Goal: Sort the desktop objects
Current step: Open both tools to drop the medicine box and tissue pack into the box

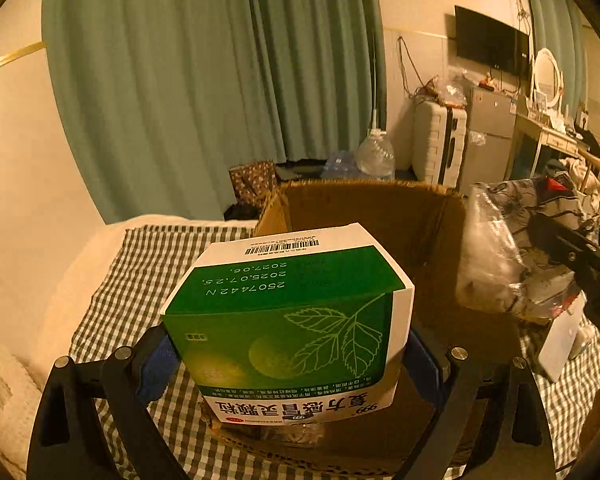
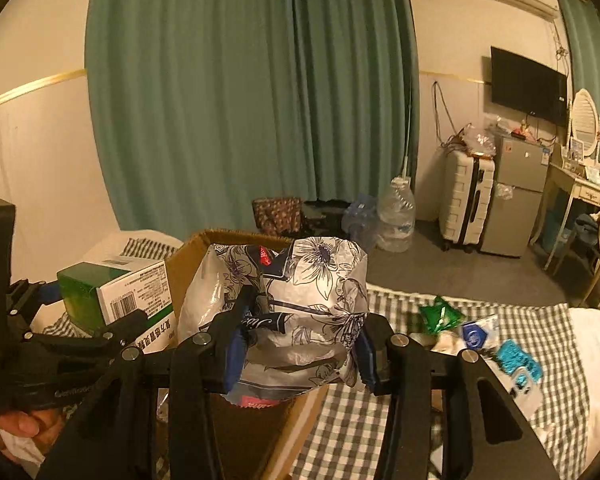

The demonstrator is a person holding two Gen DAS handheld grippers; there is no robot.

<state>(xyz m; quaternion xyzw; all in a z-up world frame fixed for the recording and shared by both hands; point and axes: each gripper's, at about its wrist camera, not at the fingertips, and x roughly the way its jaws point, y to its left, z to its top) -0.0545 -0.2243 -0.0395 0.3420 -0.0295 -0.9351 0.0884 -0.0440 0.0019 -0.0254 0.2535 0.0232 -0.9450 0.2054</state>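
Observation:
My left gripper is shut on a green and white medicine box and holds it over the near left edge of an open cardboard box. My right gripper is shut on a white floral-printed plastic packet and holds it above the same cardboard box. The packet also shows at the right in the left wrist view. The medicine box and left gripper show at the left in the right wrist view.
The cardboard box stands on a checked cloth. Right of it on the cloth lie a green packet, a blue-labelled sachet and a blue blister pack. A white flat item lies right of the box.

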